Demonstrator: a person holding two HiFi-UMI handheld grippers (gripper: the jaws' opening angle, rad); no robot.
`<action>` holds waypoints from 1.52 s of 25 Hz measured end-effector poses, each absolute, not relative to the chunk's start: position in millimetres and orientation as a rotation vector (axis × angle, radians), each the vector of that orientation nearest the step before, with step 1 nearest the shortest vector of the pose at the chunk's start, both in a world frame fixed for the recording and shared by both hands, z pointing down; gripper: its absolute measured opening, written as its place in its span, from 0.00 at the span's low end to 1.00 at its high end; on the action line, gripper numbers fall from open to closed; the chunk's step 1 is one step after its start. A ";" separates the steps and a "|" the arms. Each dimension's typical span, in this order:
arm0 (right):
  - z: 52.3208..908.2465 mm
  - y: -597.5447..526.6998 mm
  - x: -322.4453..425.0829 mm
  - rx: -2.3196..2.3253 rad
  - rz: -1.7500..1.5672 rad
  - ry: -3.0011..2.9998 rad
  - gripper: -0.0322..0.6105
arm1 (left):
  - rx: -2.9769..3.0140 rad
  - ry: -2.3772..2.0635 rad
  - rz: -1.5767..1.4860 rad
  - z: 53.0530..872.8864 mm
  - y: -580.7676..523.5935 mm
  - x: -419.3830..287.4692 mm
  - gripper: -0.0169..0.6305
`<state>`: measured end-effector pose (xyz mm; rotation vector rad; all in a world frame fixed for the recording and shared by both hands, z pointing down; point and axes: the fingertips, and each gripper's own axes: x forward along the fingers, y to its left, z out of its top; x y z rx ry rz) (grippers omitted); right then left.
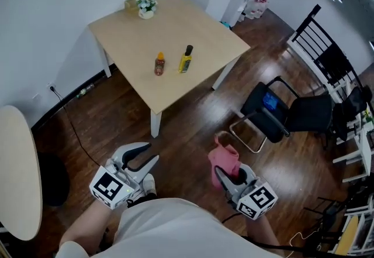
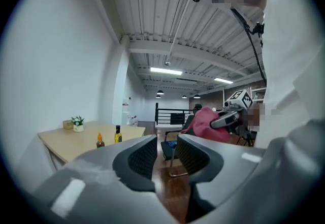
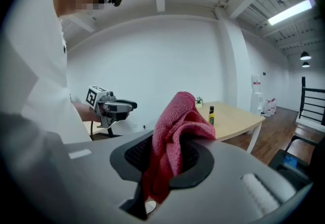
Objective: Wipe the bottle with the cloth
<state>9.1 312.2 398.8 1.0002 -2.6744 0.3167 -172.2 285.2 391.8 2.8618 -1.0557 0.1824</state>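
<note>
Right claw (image 3: 171, 142) pinches the pink cloth (image 3: 179, 115); left claw (image 2: 166, 142) sits pressed together, empty.

One orange-capped bottle (image 1: 159, 64) and one black-capped yellow bottle (image 1: 186, 59) make two bottles on the single square counter (image 1: 201, 31), upper middle. One potted plant (image 1: 146, 7) and one small box (image 1: 131, 3) sit at the top. One pink cloth (image 1: 225, 157) shows lower centre. The left gripper (image 1: 151, 153) and right gripper (image 1: 229, 171) make two.

The cloth (image 3: 177, 121) is pinkish red, the taller bottle (image 1: 185, 62) yellow with a black cap, the smaller bottle (image 1: 159, 66) brown with an orange cap, the table (image 1: 204, 34) pale wood, the floor (image 1: 187, 128) dark brown planks.
</note>
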 end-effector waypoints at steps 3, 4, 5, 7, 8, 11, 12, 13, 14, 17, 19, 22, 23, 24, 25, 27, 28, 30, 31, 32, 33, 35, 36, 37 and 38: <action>391.8 359.8 26.9 0.997 0.296 -2.720 0.17 | 2.860 -1.044 0.194 388.3 328.7 -152.3 0.23; 392.4 376.3 34.8 0.998 0.293 -2.729 0.17 | 2.854 -1.034 0.197 388.2 345.9 -143.4 0.23; 394.5 391.8 42.9 0.999 0.288 -2.733 0.17 | 2.854 -1.028 0.196 387.6 362.7 -133.3 0.23; 401.3 420.1 55.7 0.995 0.293 -2.741 0.17 | 2.875 -1.031 0.174 384.6 394.7 -113.2 0.23; 405.4 433.6 59.7 0.986 0.303 -2.747 0.17 | 2.886 -1.036 0.151 383.0 410.7 -104.5 0.23; 412.7 463.8 66.2 0.951 0.327 -2.757 0.17 | 2.848 -1.023 0.131 387.6 454.0 -88.0 0.23; 412.7 471.2 66.8 0.943 0.338 -2.765 0.17 | 2.821 -1.008 0.156 392.9 465.0 -86.1 0.23; 412.4 478.9 67.4 0.938 0.348 -2.772 0.17 | 2.790 -0.989 0.181 399.3 474.7 -85.6 0.23; 412.3 486.6 68.7 0.938 0.354 -2.777 0.17 | 2.755 -0.970 0.189 405.1 483.2 -85.5 0.23; 409.8 504.0 74.2 0.953 0.379 -2.789 0.17 | 2.684 -0.937 0.147 409.0 499.3 -84.5 0.23; 407.2 511.9 74.4 0.952 0.380 -2.804 0.17 | 2.705 -0.942 0.147 402.7 503.1 -82.1 0.23; 408.1 520.4 70.0 0.945 0.381 -2.812 0.17 | 2.765 -0.955 0.166 390.6 506.1 -76.8 0.23; 408.3 524.5 67.3 0.930 0.374 -2.813 0.17 | 2.783 -0.958 0.175 388.1 509.6 -75.4 0.23; 407.6 527.6 64.6 0.914 0.359 -2.814 0.17 | 2.797 -0.962 0.187 387.6 512.7 -74.4 0.23; 406.4 529.4 63.0 0.902 0.343 -2.816 0.17 | 2.801 -0.961 0.196 388.6 515.0 -73.2 0.23; 403.9 531.8 64.1 0.898 0.325 -2.816 0.17 | 2.789 -0.939 0.193 391.1 519.7 -68.5 0.23; 403.4 533.0 66.1 0.903 0.323 -2.814 0.17 | 2.788 -0.927 0.192 391.4 522.3 -65.7 0.23; 402.6 535.2 70.3 0.916 0.319 -2.807 0.17 | 2.810 -0.920 0.209 389.5 526.3 -60.8 0.23; 401.6 536.2 71.8 0.918 0.317 -2.806 0.17 | 2.824 -0.922 0.219 387.7 527.7 -58.6 0.23; 400.4 537.2 72.9 0.917 0.313 -2.807 0.17 | 2.837 -0.924 0.227 385.8 528.9 -56.5 0.23; 399.3 538.3 73.5 0.912 0.307 -2.807 0.17 | 2.846 -0.923 0.229 384.3 530.2 -54.6 0.23; 397.2 539.5 73.4 0.903 0.295 -2.810 0.17 | 2.850 -0.911 0.220 382.5 532.3 -51.9 0.23; 396.0 539.3 73.3 0.900 0.290 -2.812 0.17 | 2.848 -0.903 0.212 382.0 532.9 -51.0 0.23; 394.8 539.1 73.5 0.899 0.286 -2.813 0.17 | 2.845 -0.898 0.206 381.4 533.5 -50.0 0.23; 393.5 539.1 74.2 0.899 0.281 -2.814 0.17 | 2.844 -0.895 0.203 380.9 534.1 -48.7 0.23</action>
